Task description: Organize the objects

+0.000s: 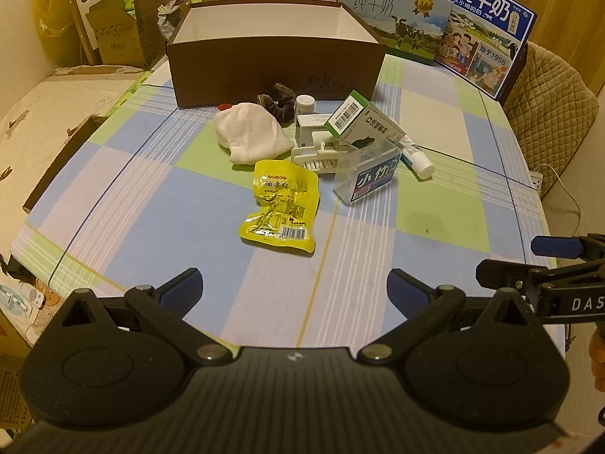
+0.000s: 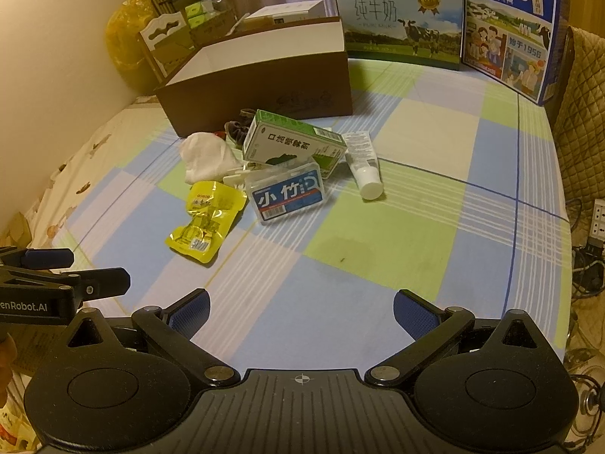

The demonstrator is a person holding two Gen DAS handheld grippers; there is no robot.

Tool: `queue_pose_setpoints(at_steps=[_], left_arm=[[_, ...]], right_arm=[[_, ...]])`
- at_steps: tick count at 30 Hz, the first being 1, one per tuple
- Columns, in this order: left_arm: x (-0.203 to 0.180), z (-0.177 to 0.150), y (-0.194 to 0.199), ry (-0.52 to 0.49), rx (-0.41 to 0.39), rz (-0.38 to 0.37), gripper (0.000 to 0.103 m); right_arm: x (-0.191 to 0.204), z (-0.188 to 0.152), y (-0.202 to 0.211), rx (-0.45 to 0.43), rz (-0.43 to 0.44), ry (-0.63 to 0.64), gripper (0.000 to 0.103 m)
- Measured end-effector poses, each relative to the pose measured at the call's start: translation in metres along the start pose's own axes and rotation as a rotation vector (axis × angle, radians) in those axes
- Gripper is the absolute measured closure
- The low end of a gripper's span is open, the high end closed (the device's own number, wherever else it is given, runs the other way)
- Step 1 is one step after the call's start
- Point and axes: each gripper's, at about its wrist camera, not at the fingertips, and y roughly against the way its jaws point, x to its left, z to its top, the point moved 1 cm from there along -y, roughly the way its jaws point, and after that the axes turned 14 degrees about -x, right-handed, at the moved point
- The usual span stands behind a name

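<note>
A heap of small items lies on the checked tablecloth in front of an open brown box [image 1: 264,66] [image 2: 264,87]. Nearest me is a yellow snack packet [image 1: 281,206] [image 2: 206,219]. Behind it lie a white cloth [image 1: 251,132] [image 2: 206,157], a white brush [image 1: 321,155], a clear blue-labelled case [image 1: 372,176] [image 2: 287,195], a green-and-white carton [image 1: 359,121] [image 2: 295,142], a white tube [image 1: 414,157] [image 2: 363,162], a small white jar [image 1: 305,103] and a dark scrunchie [image 1: 278,102]. My left gripper [image 1: 295,291] [image 2: 72,268] and right gripper [image 2: 302,310] [image 1: 525,261] both hover open near the table's front edge, holding nothing.
Two milk cartons [image 1: 397,19] [image 1: 487,30] stand at the back right of the table. Cardboard boxes [image 1: 121,26] and a yellow bag [image 1: 53,11] sit off the back left. A padded chair back [image 1: 556,106] is on the right, a bed [image 1: 45,113] on the left.
</note>
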Motion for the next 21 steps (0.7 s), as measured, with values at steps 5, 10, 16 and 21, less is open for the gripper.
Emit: queue_pose_setpoints(at_steps=[5, 10, 16, 21], left_arm=[[-0.003, 0.006, -0.007, -0.004, 0.006, 0.001, 0.001], [-0.005, 0.01, -0.012, -0.01, 0.008, -0.002, 0.001], [-0.008, 0.014, -0.018, -0.021, 0.009, -0.005, 0.001], [-0.006, 0.017, -0.024, -0.027, 0.012, 0.0, 0.001]], right_arm=[[-0.005, 0.003, -0.005, 0.0, -0.001, -0.008, 0.002], [-0.01, 0.005, -0.007, -0.004, -0.003, -0.018, 0.002], [-0.015, 0.007, -0.009, -0.006, -0.006, -0.031, 0.002], [-0.018, 0.009, -0.013, -0.006, -0.008, -0.04, 0.002]])
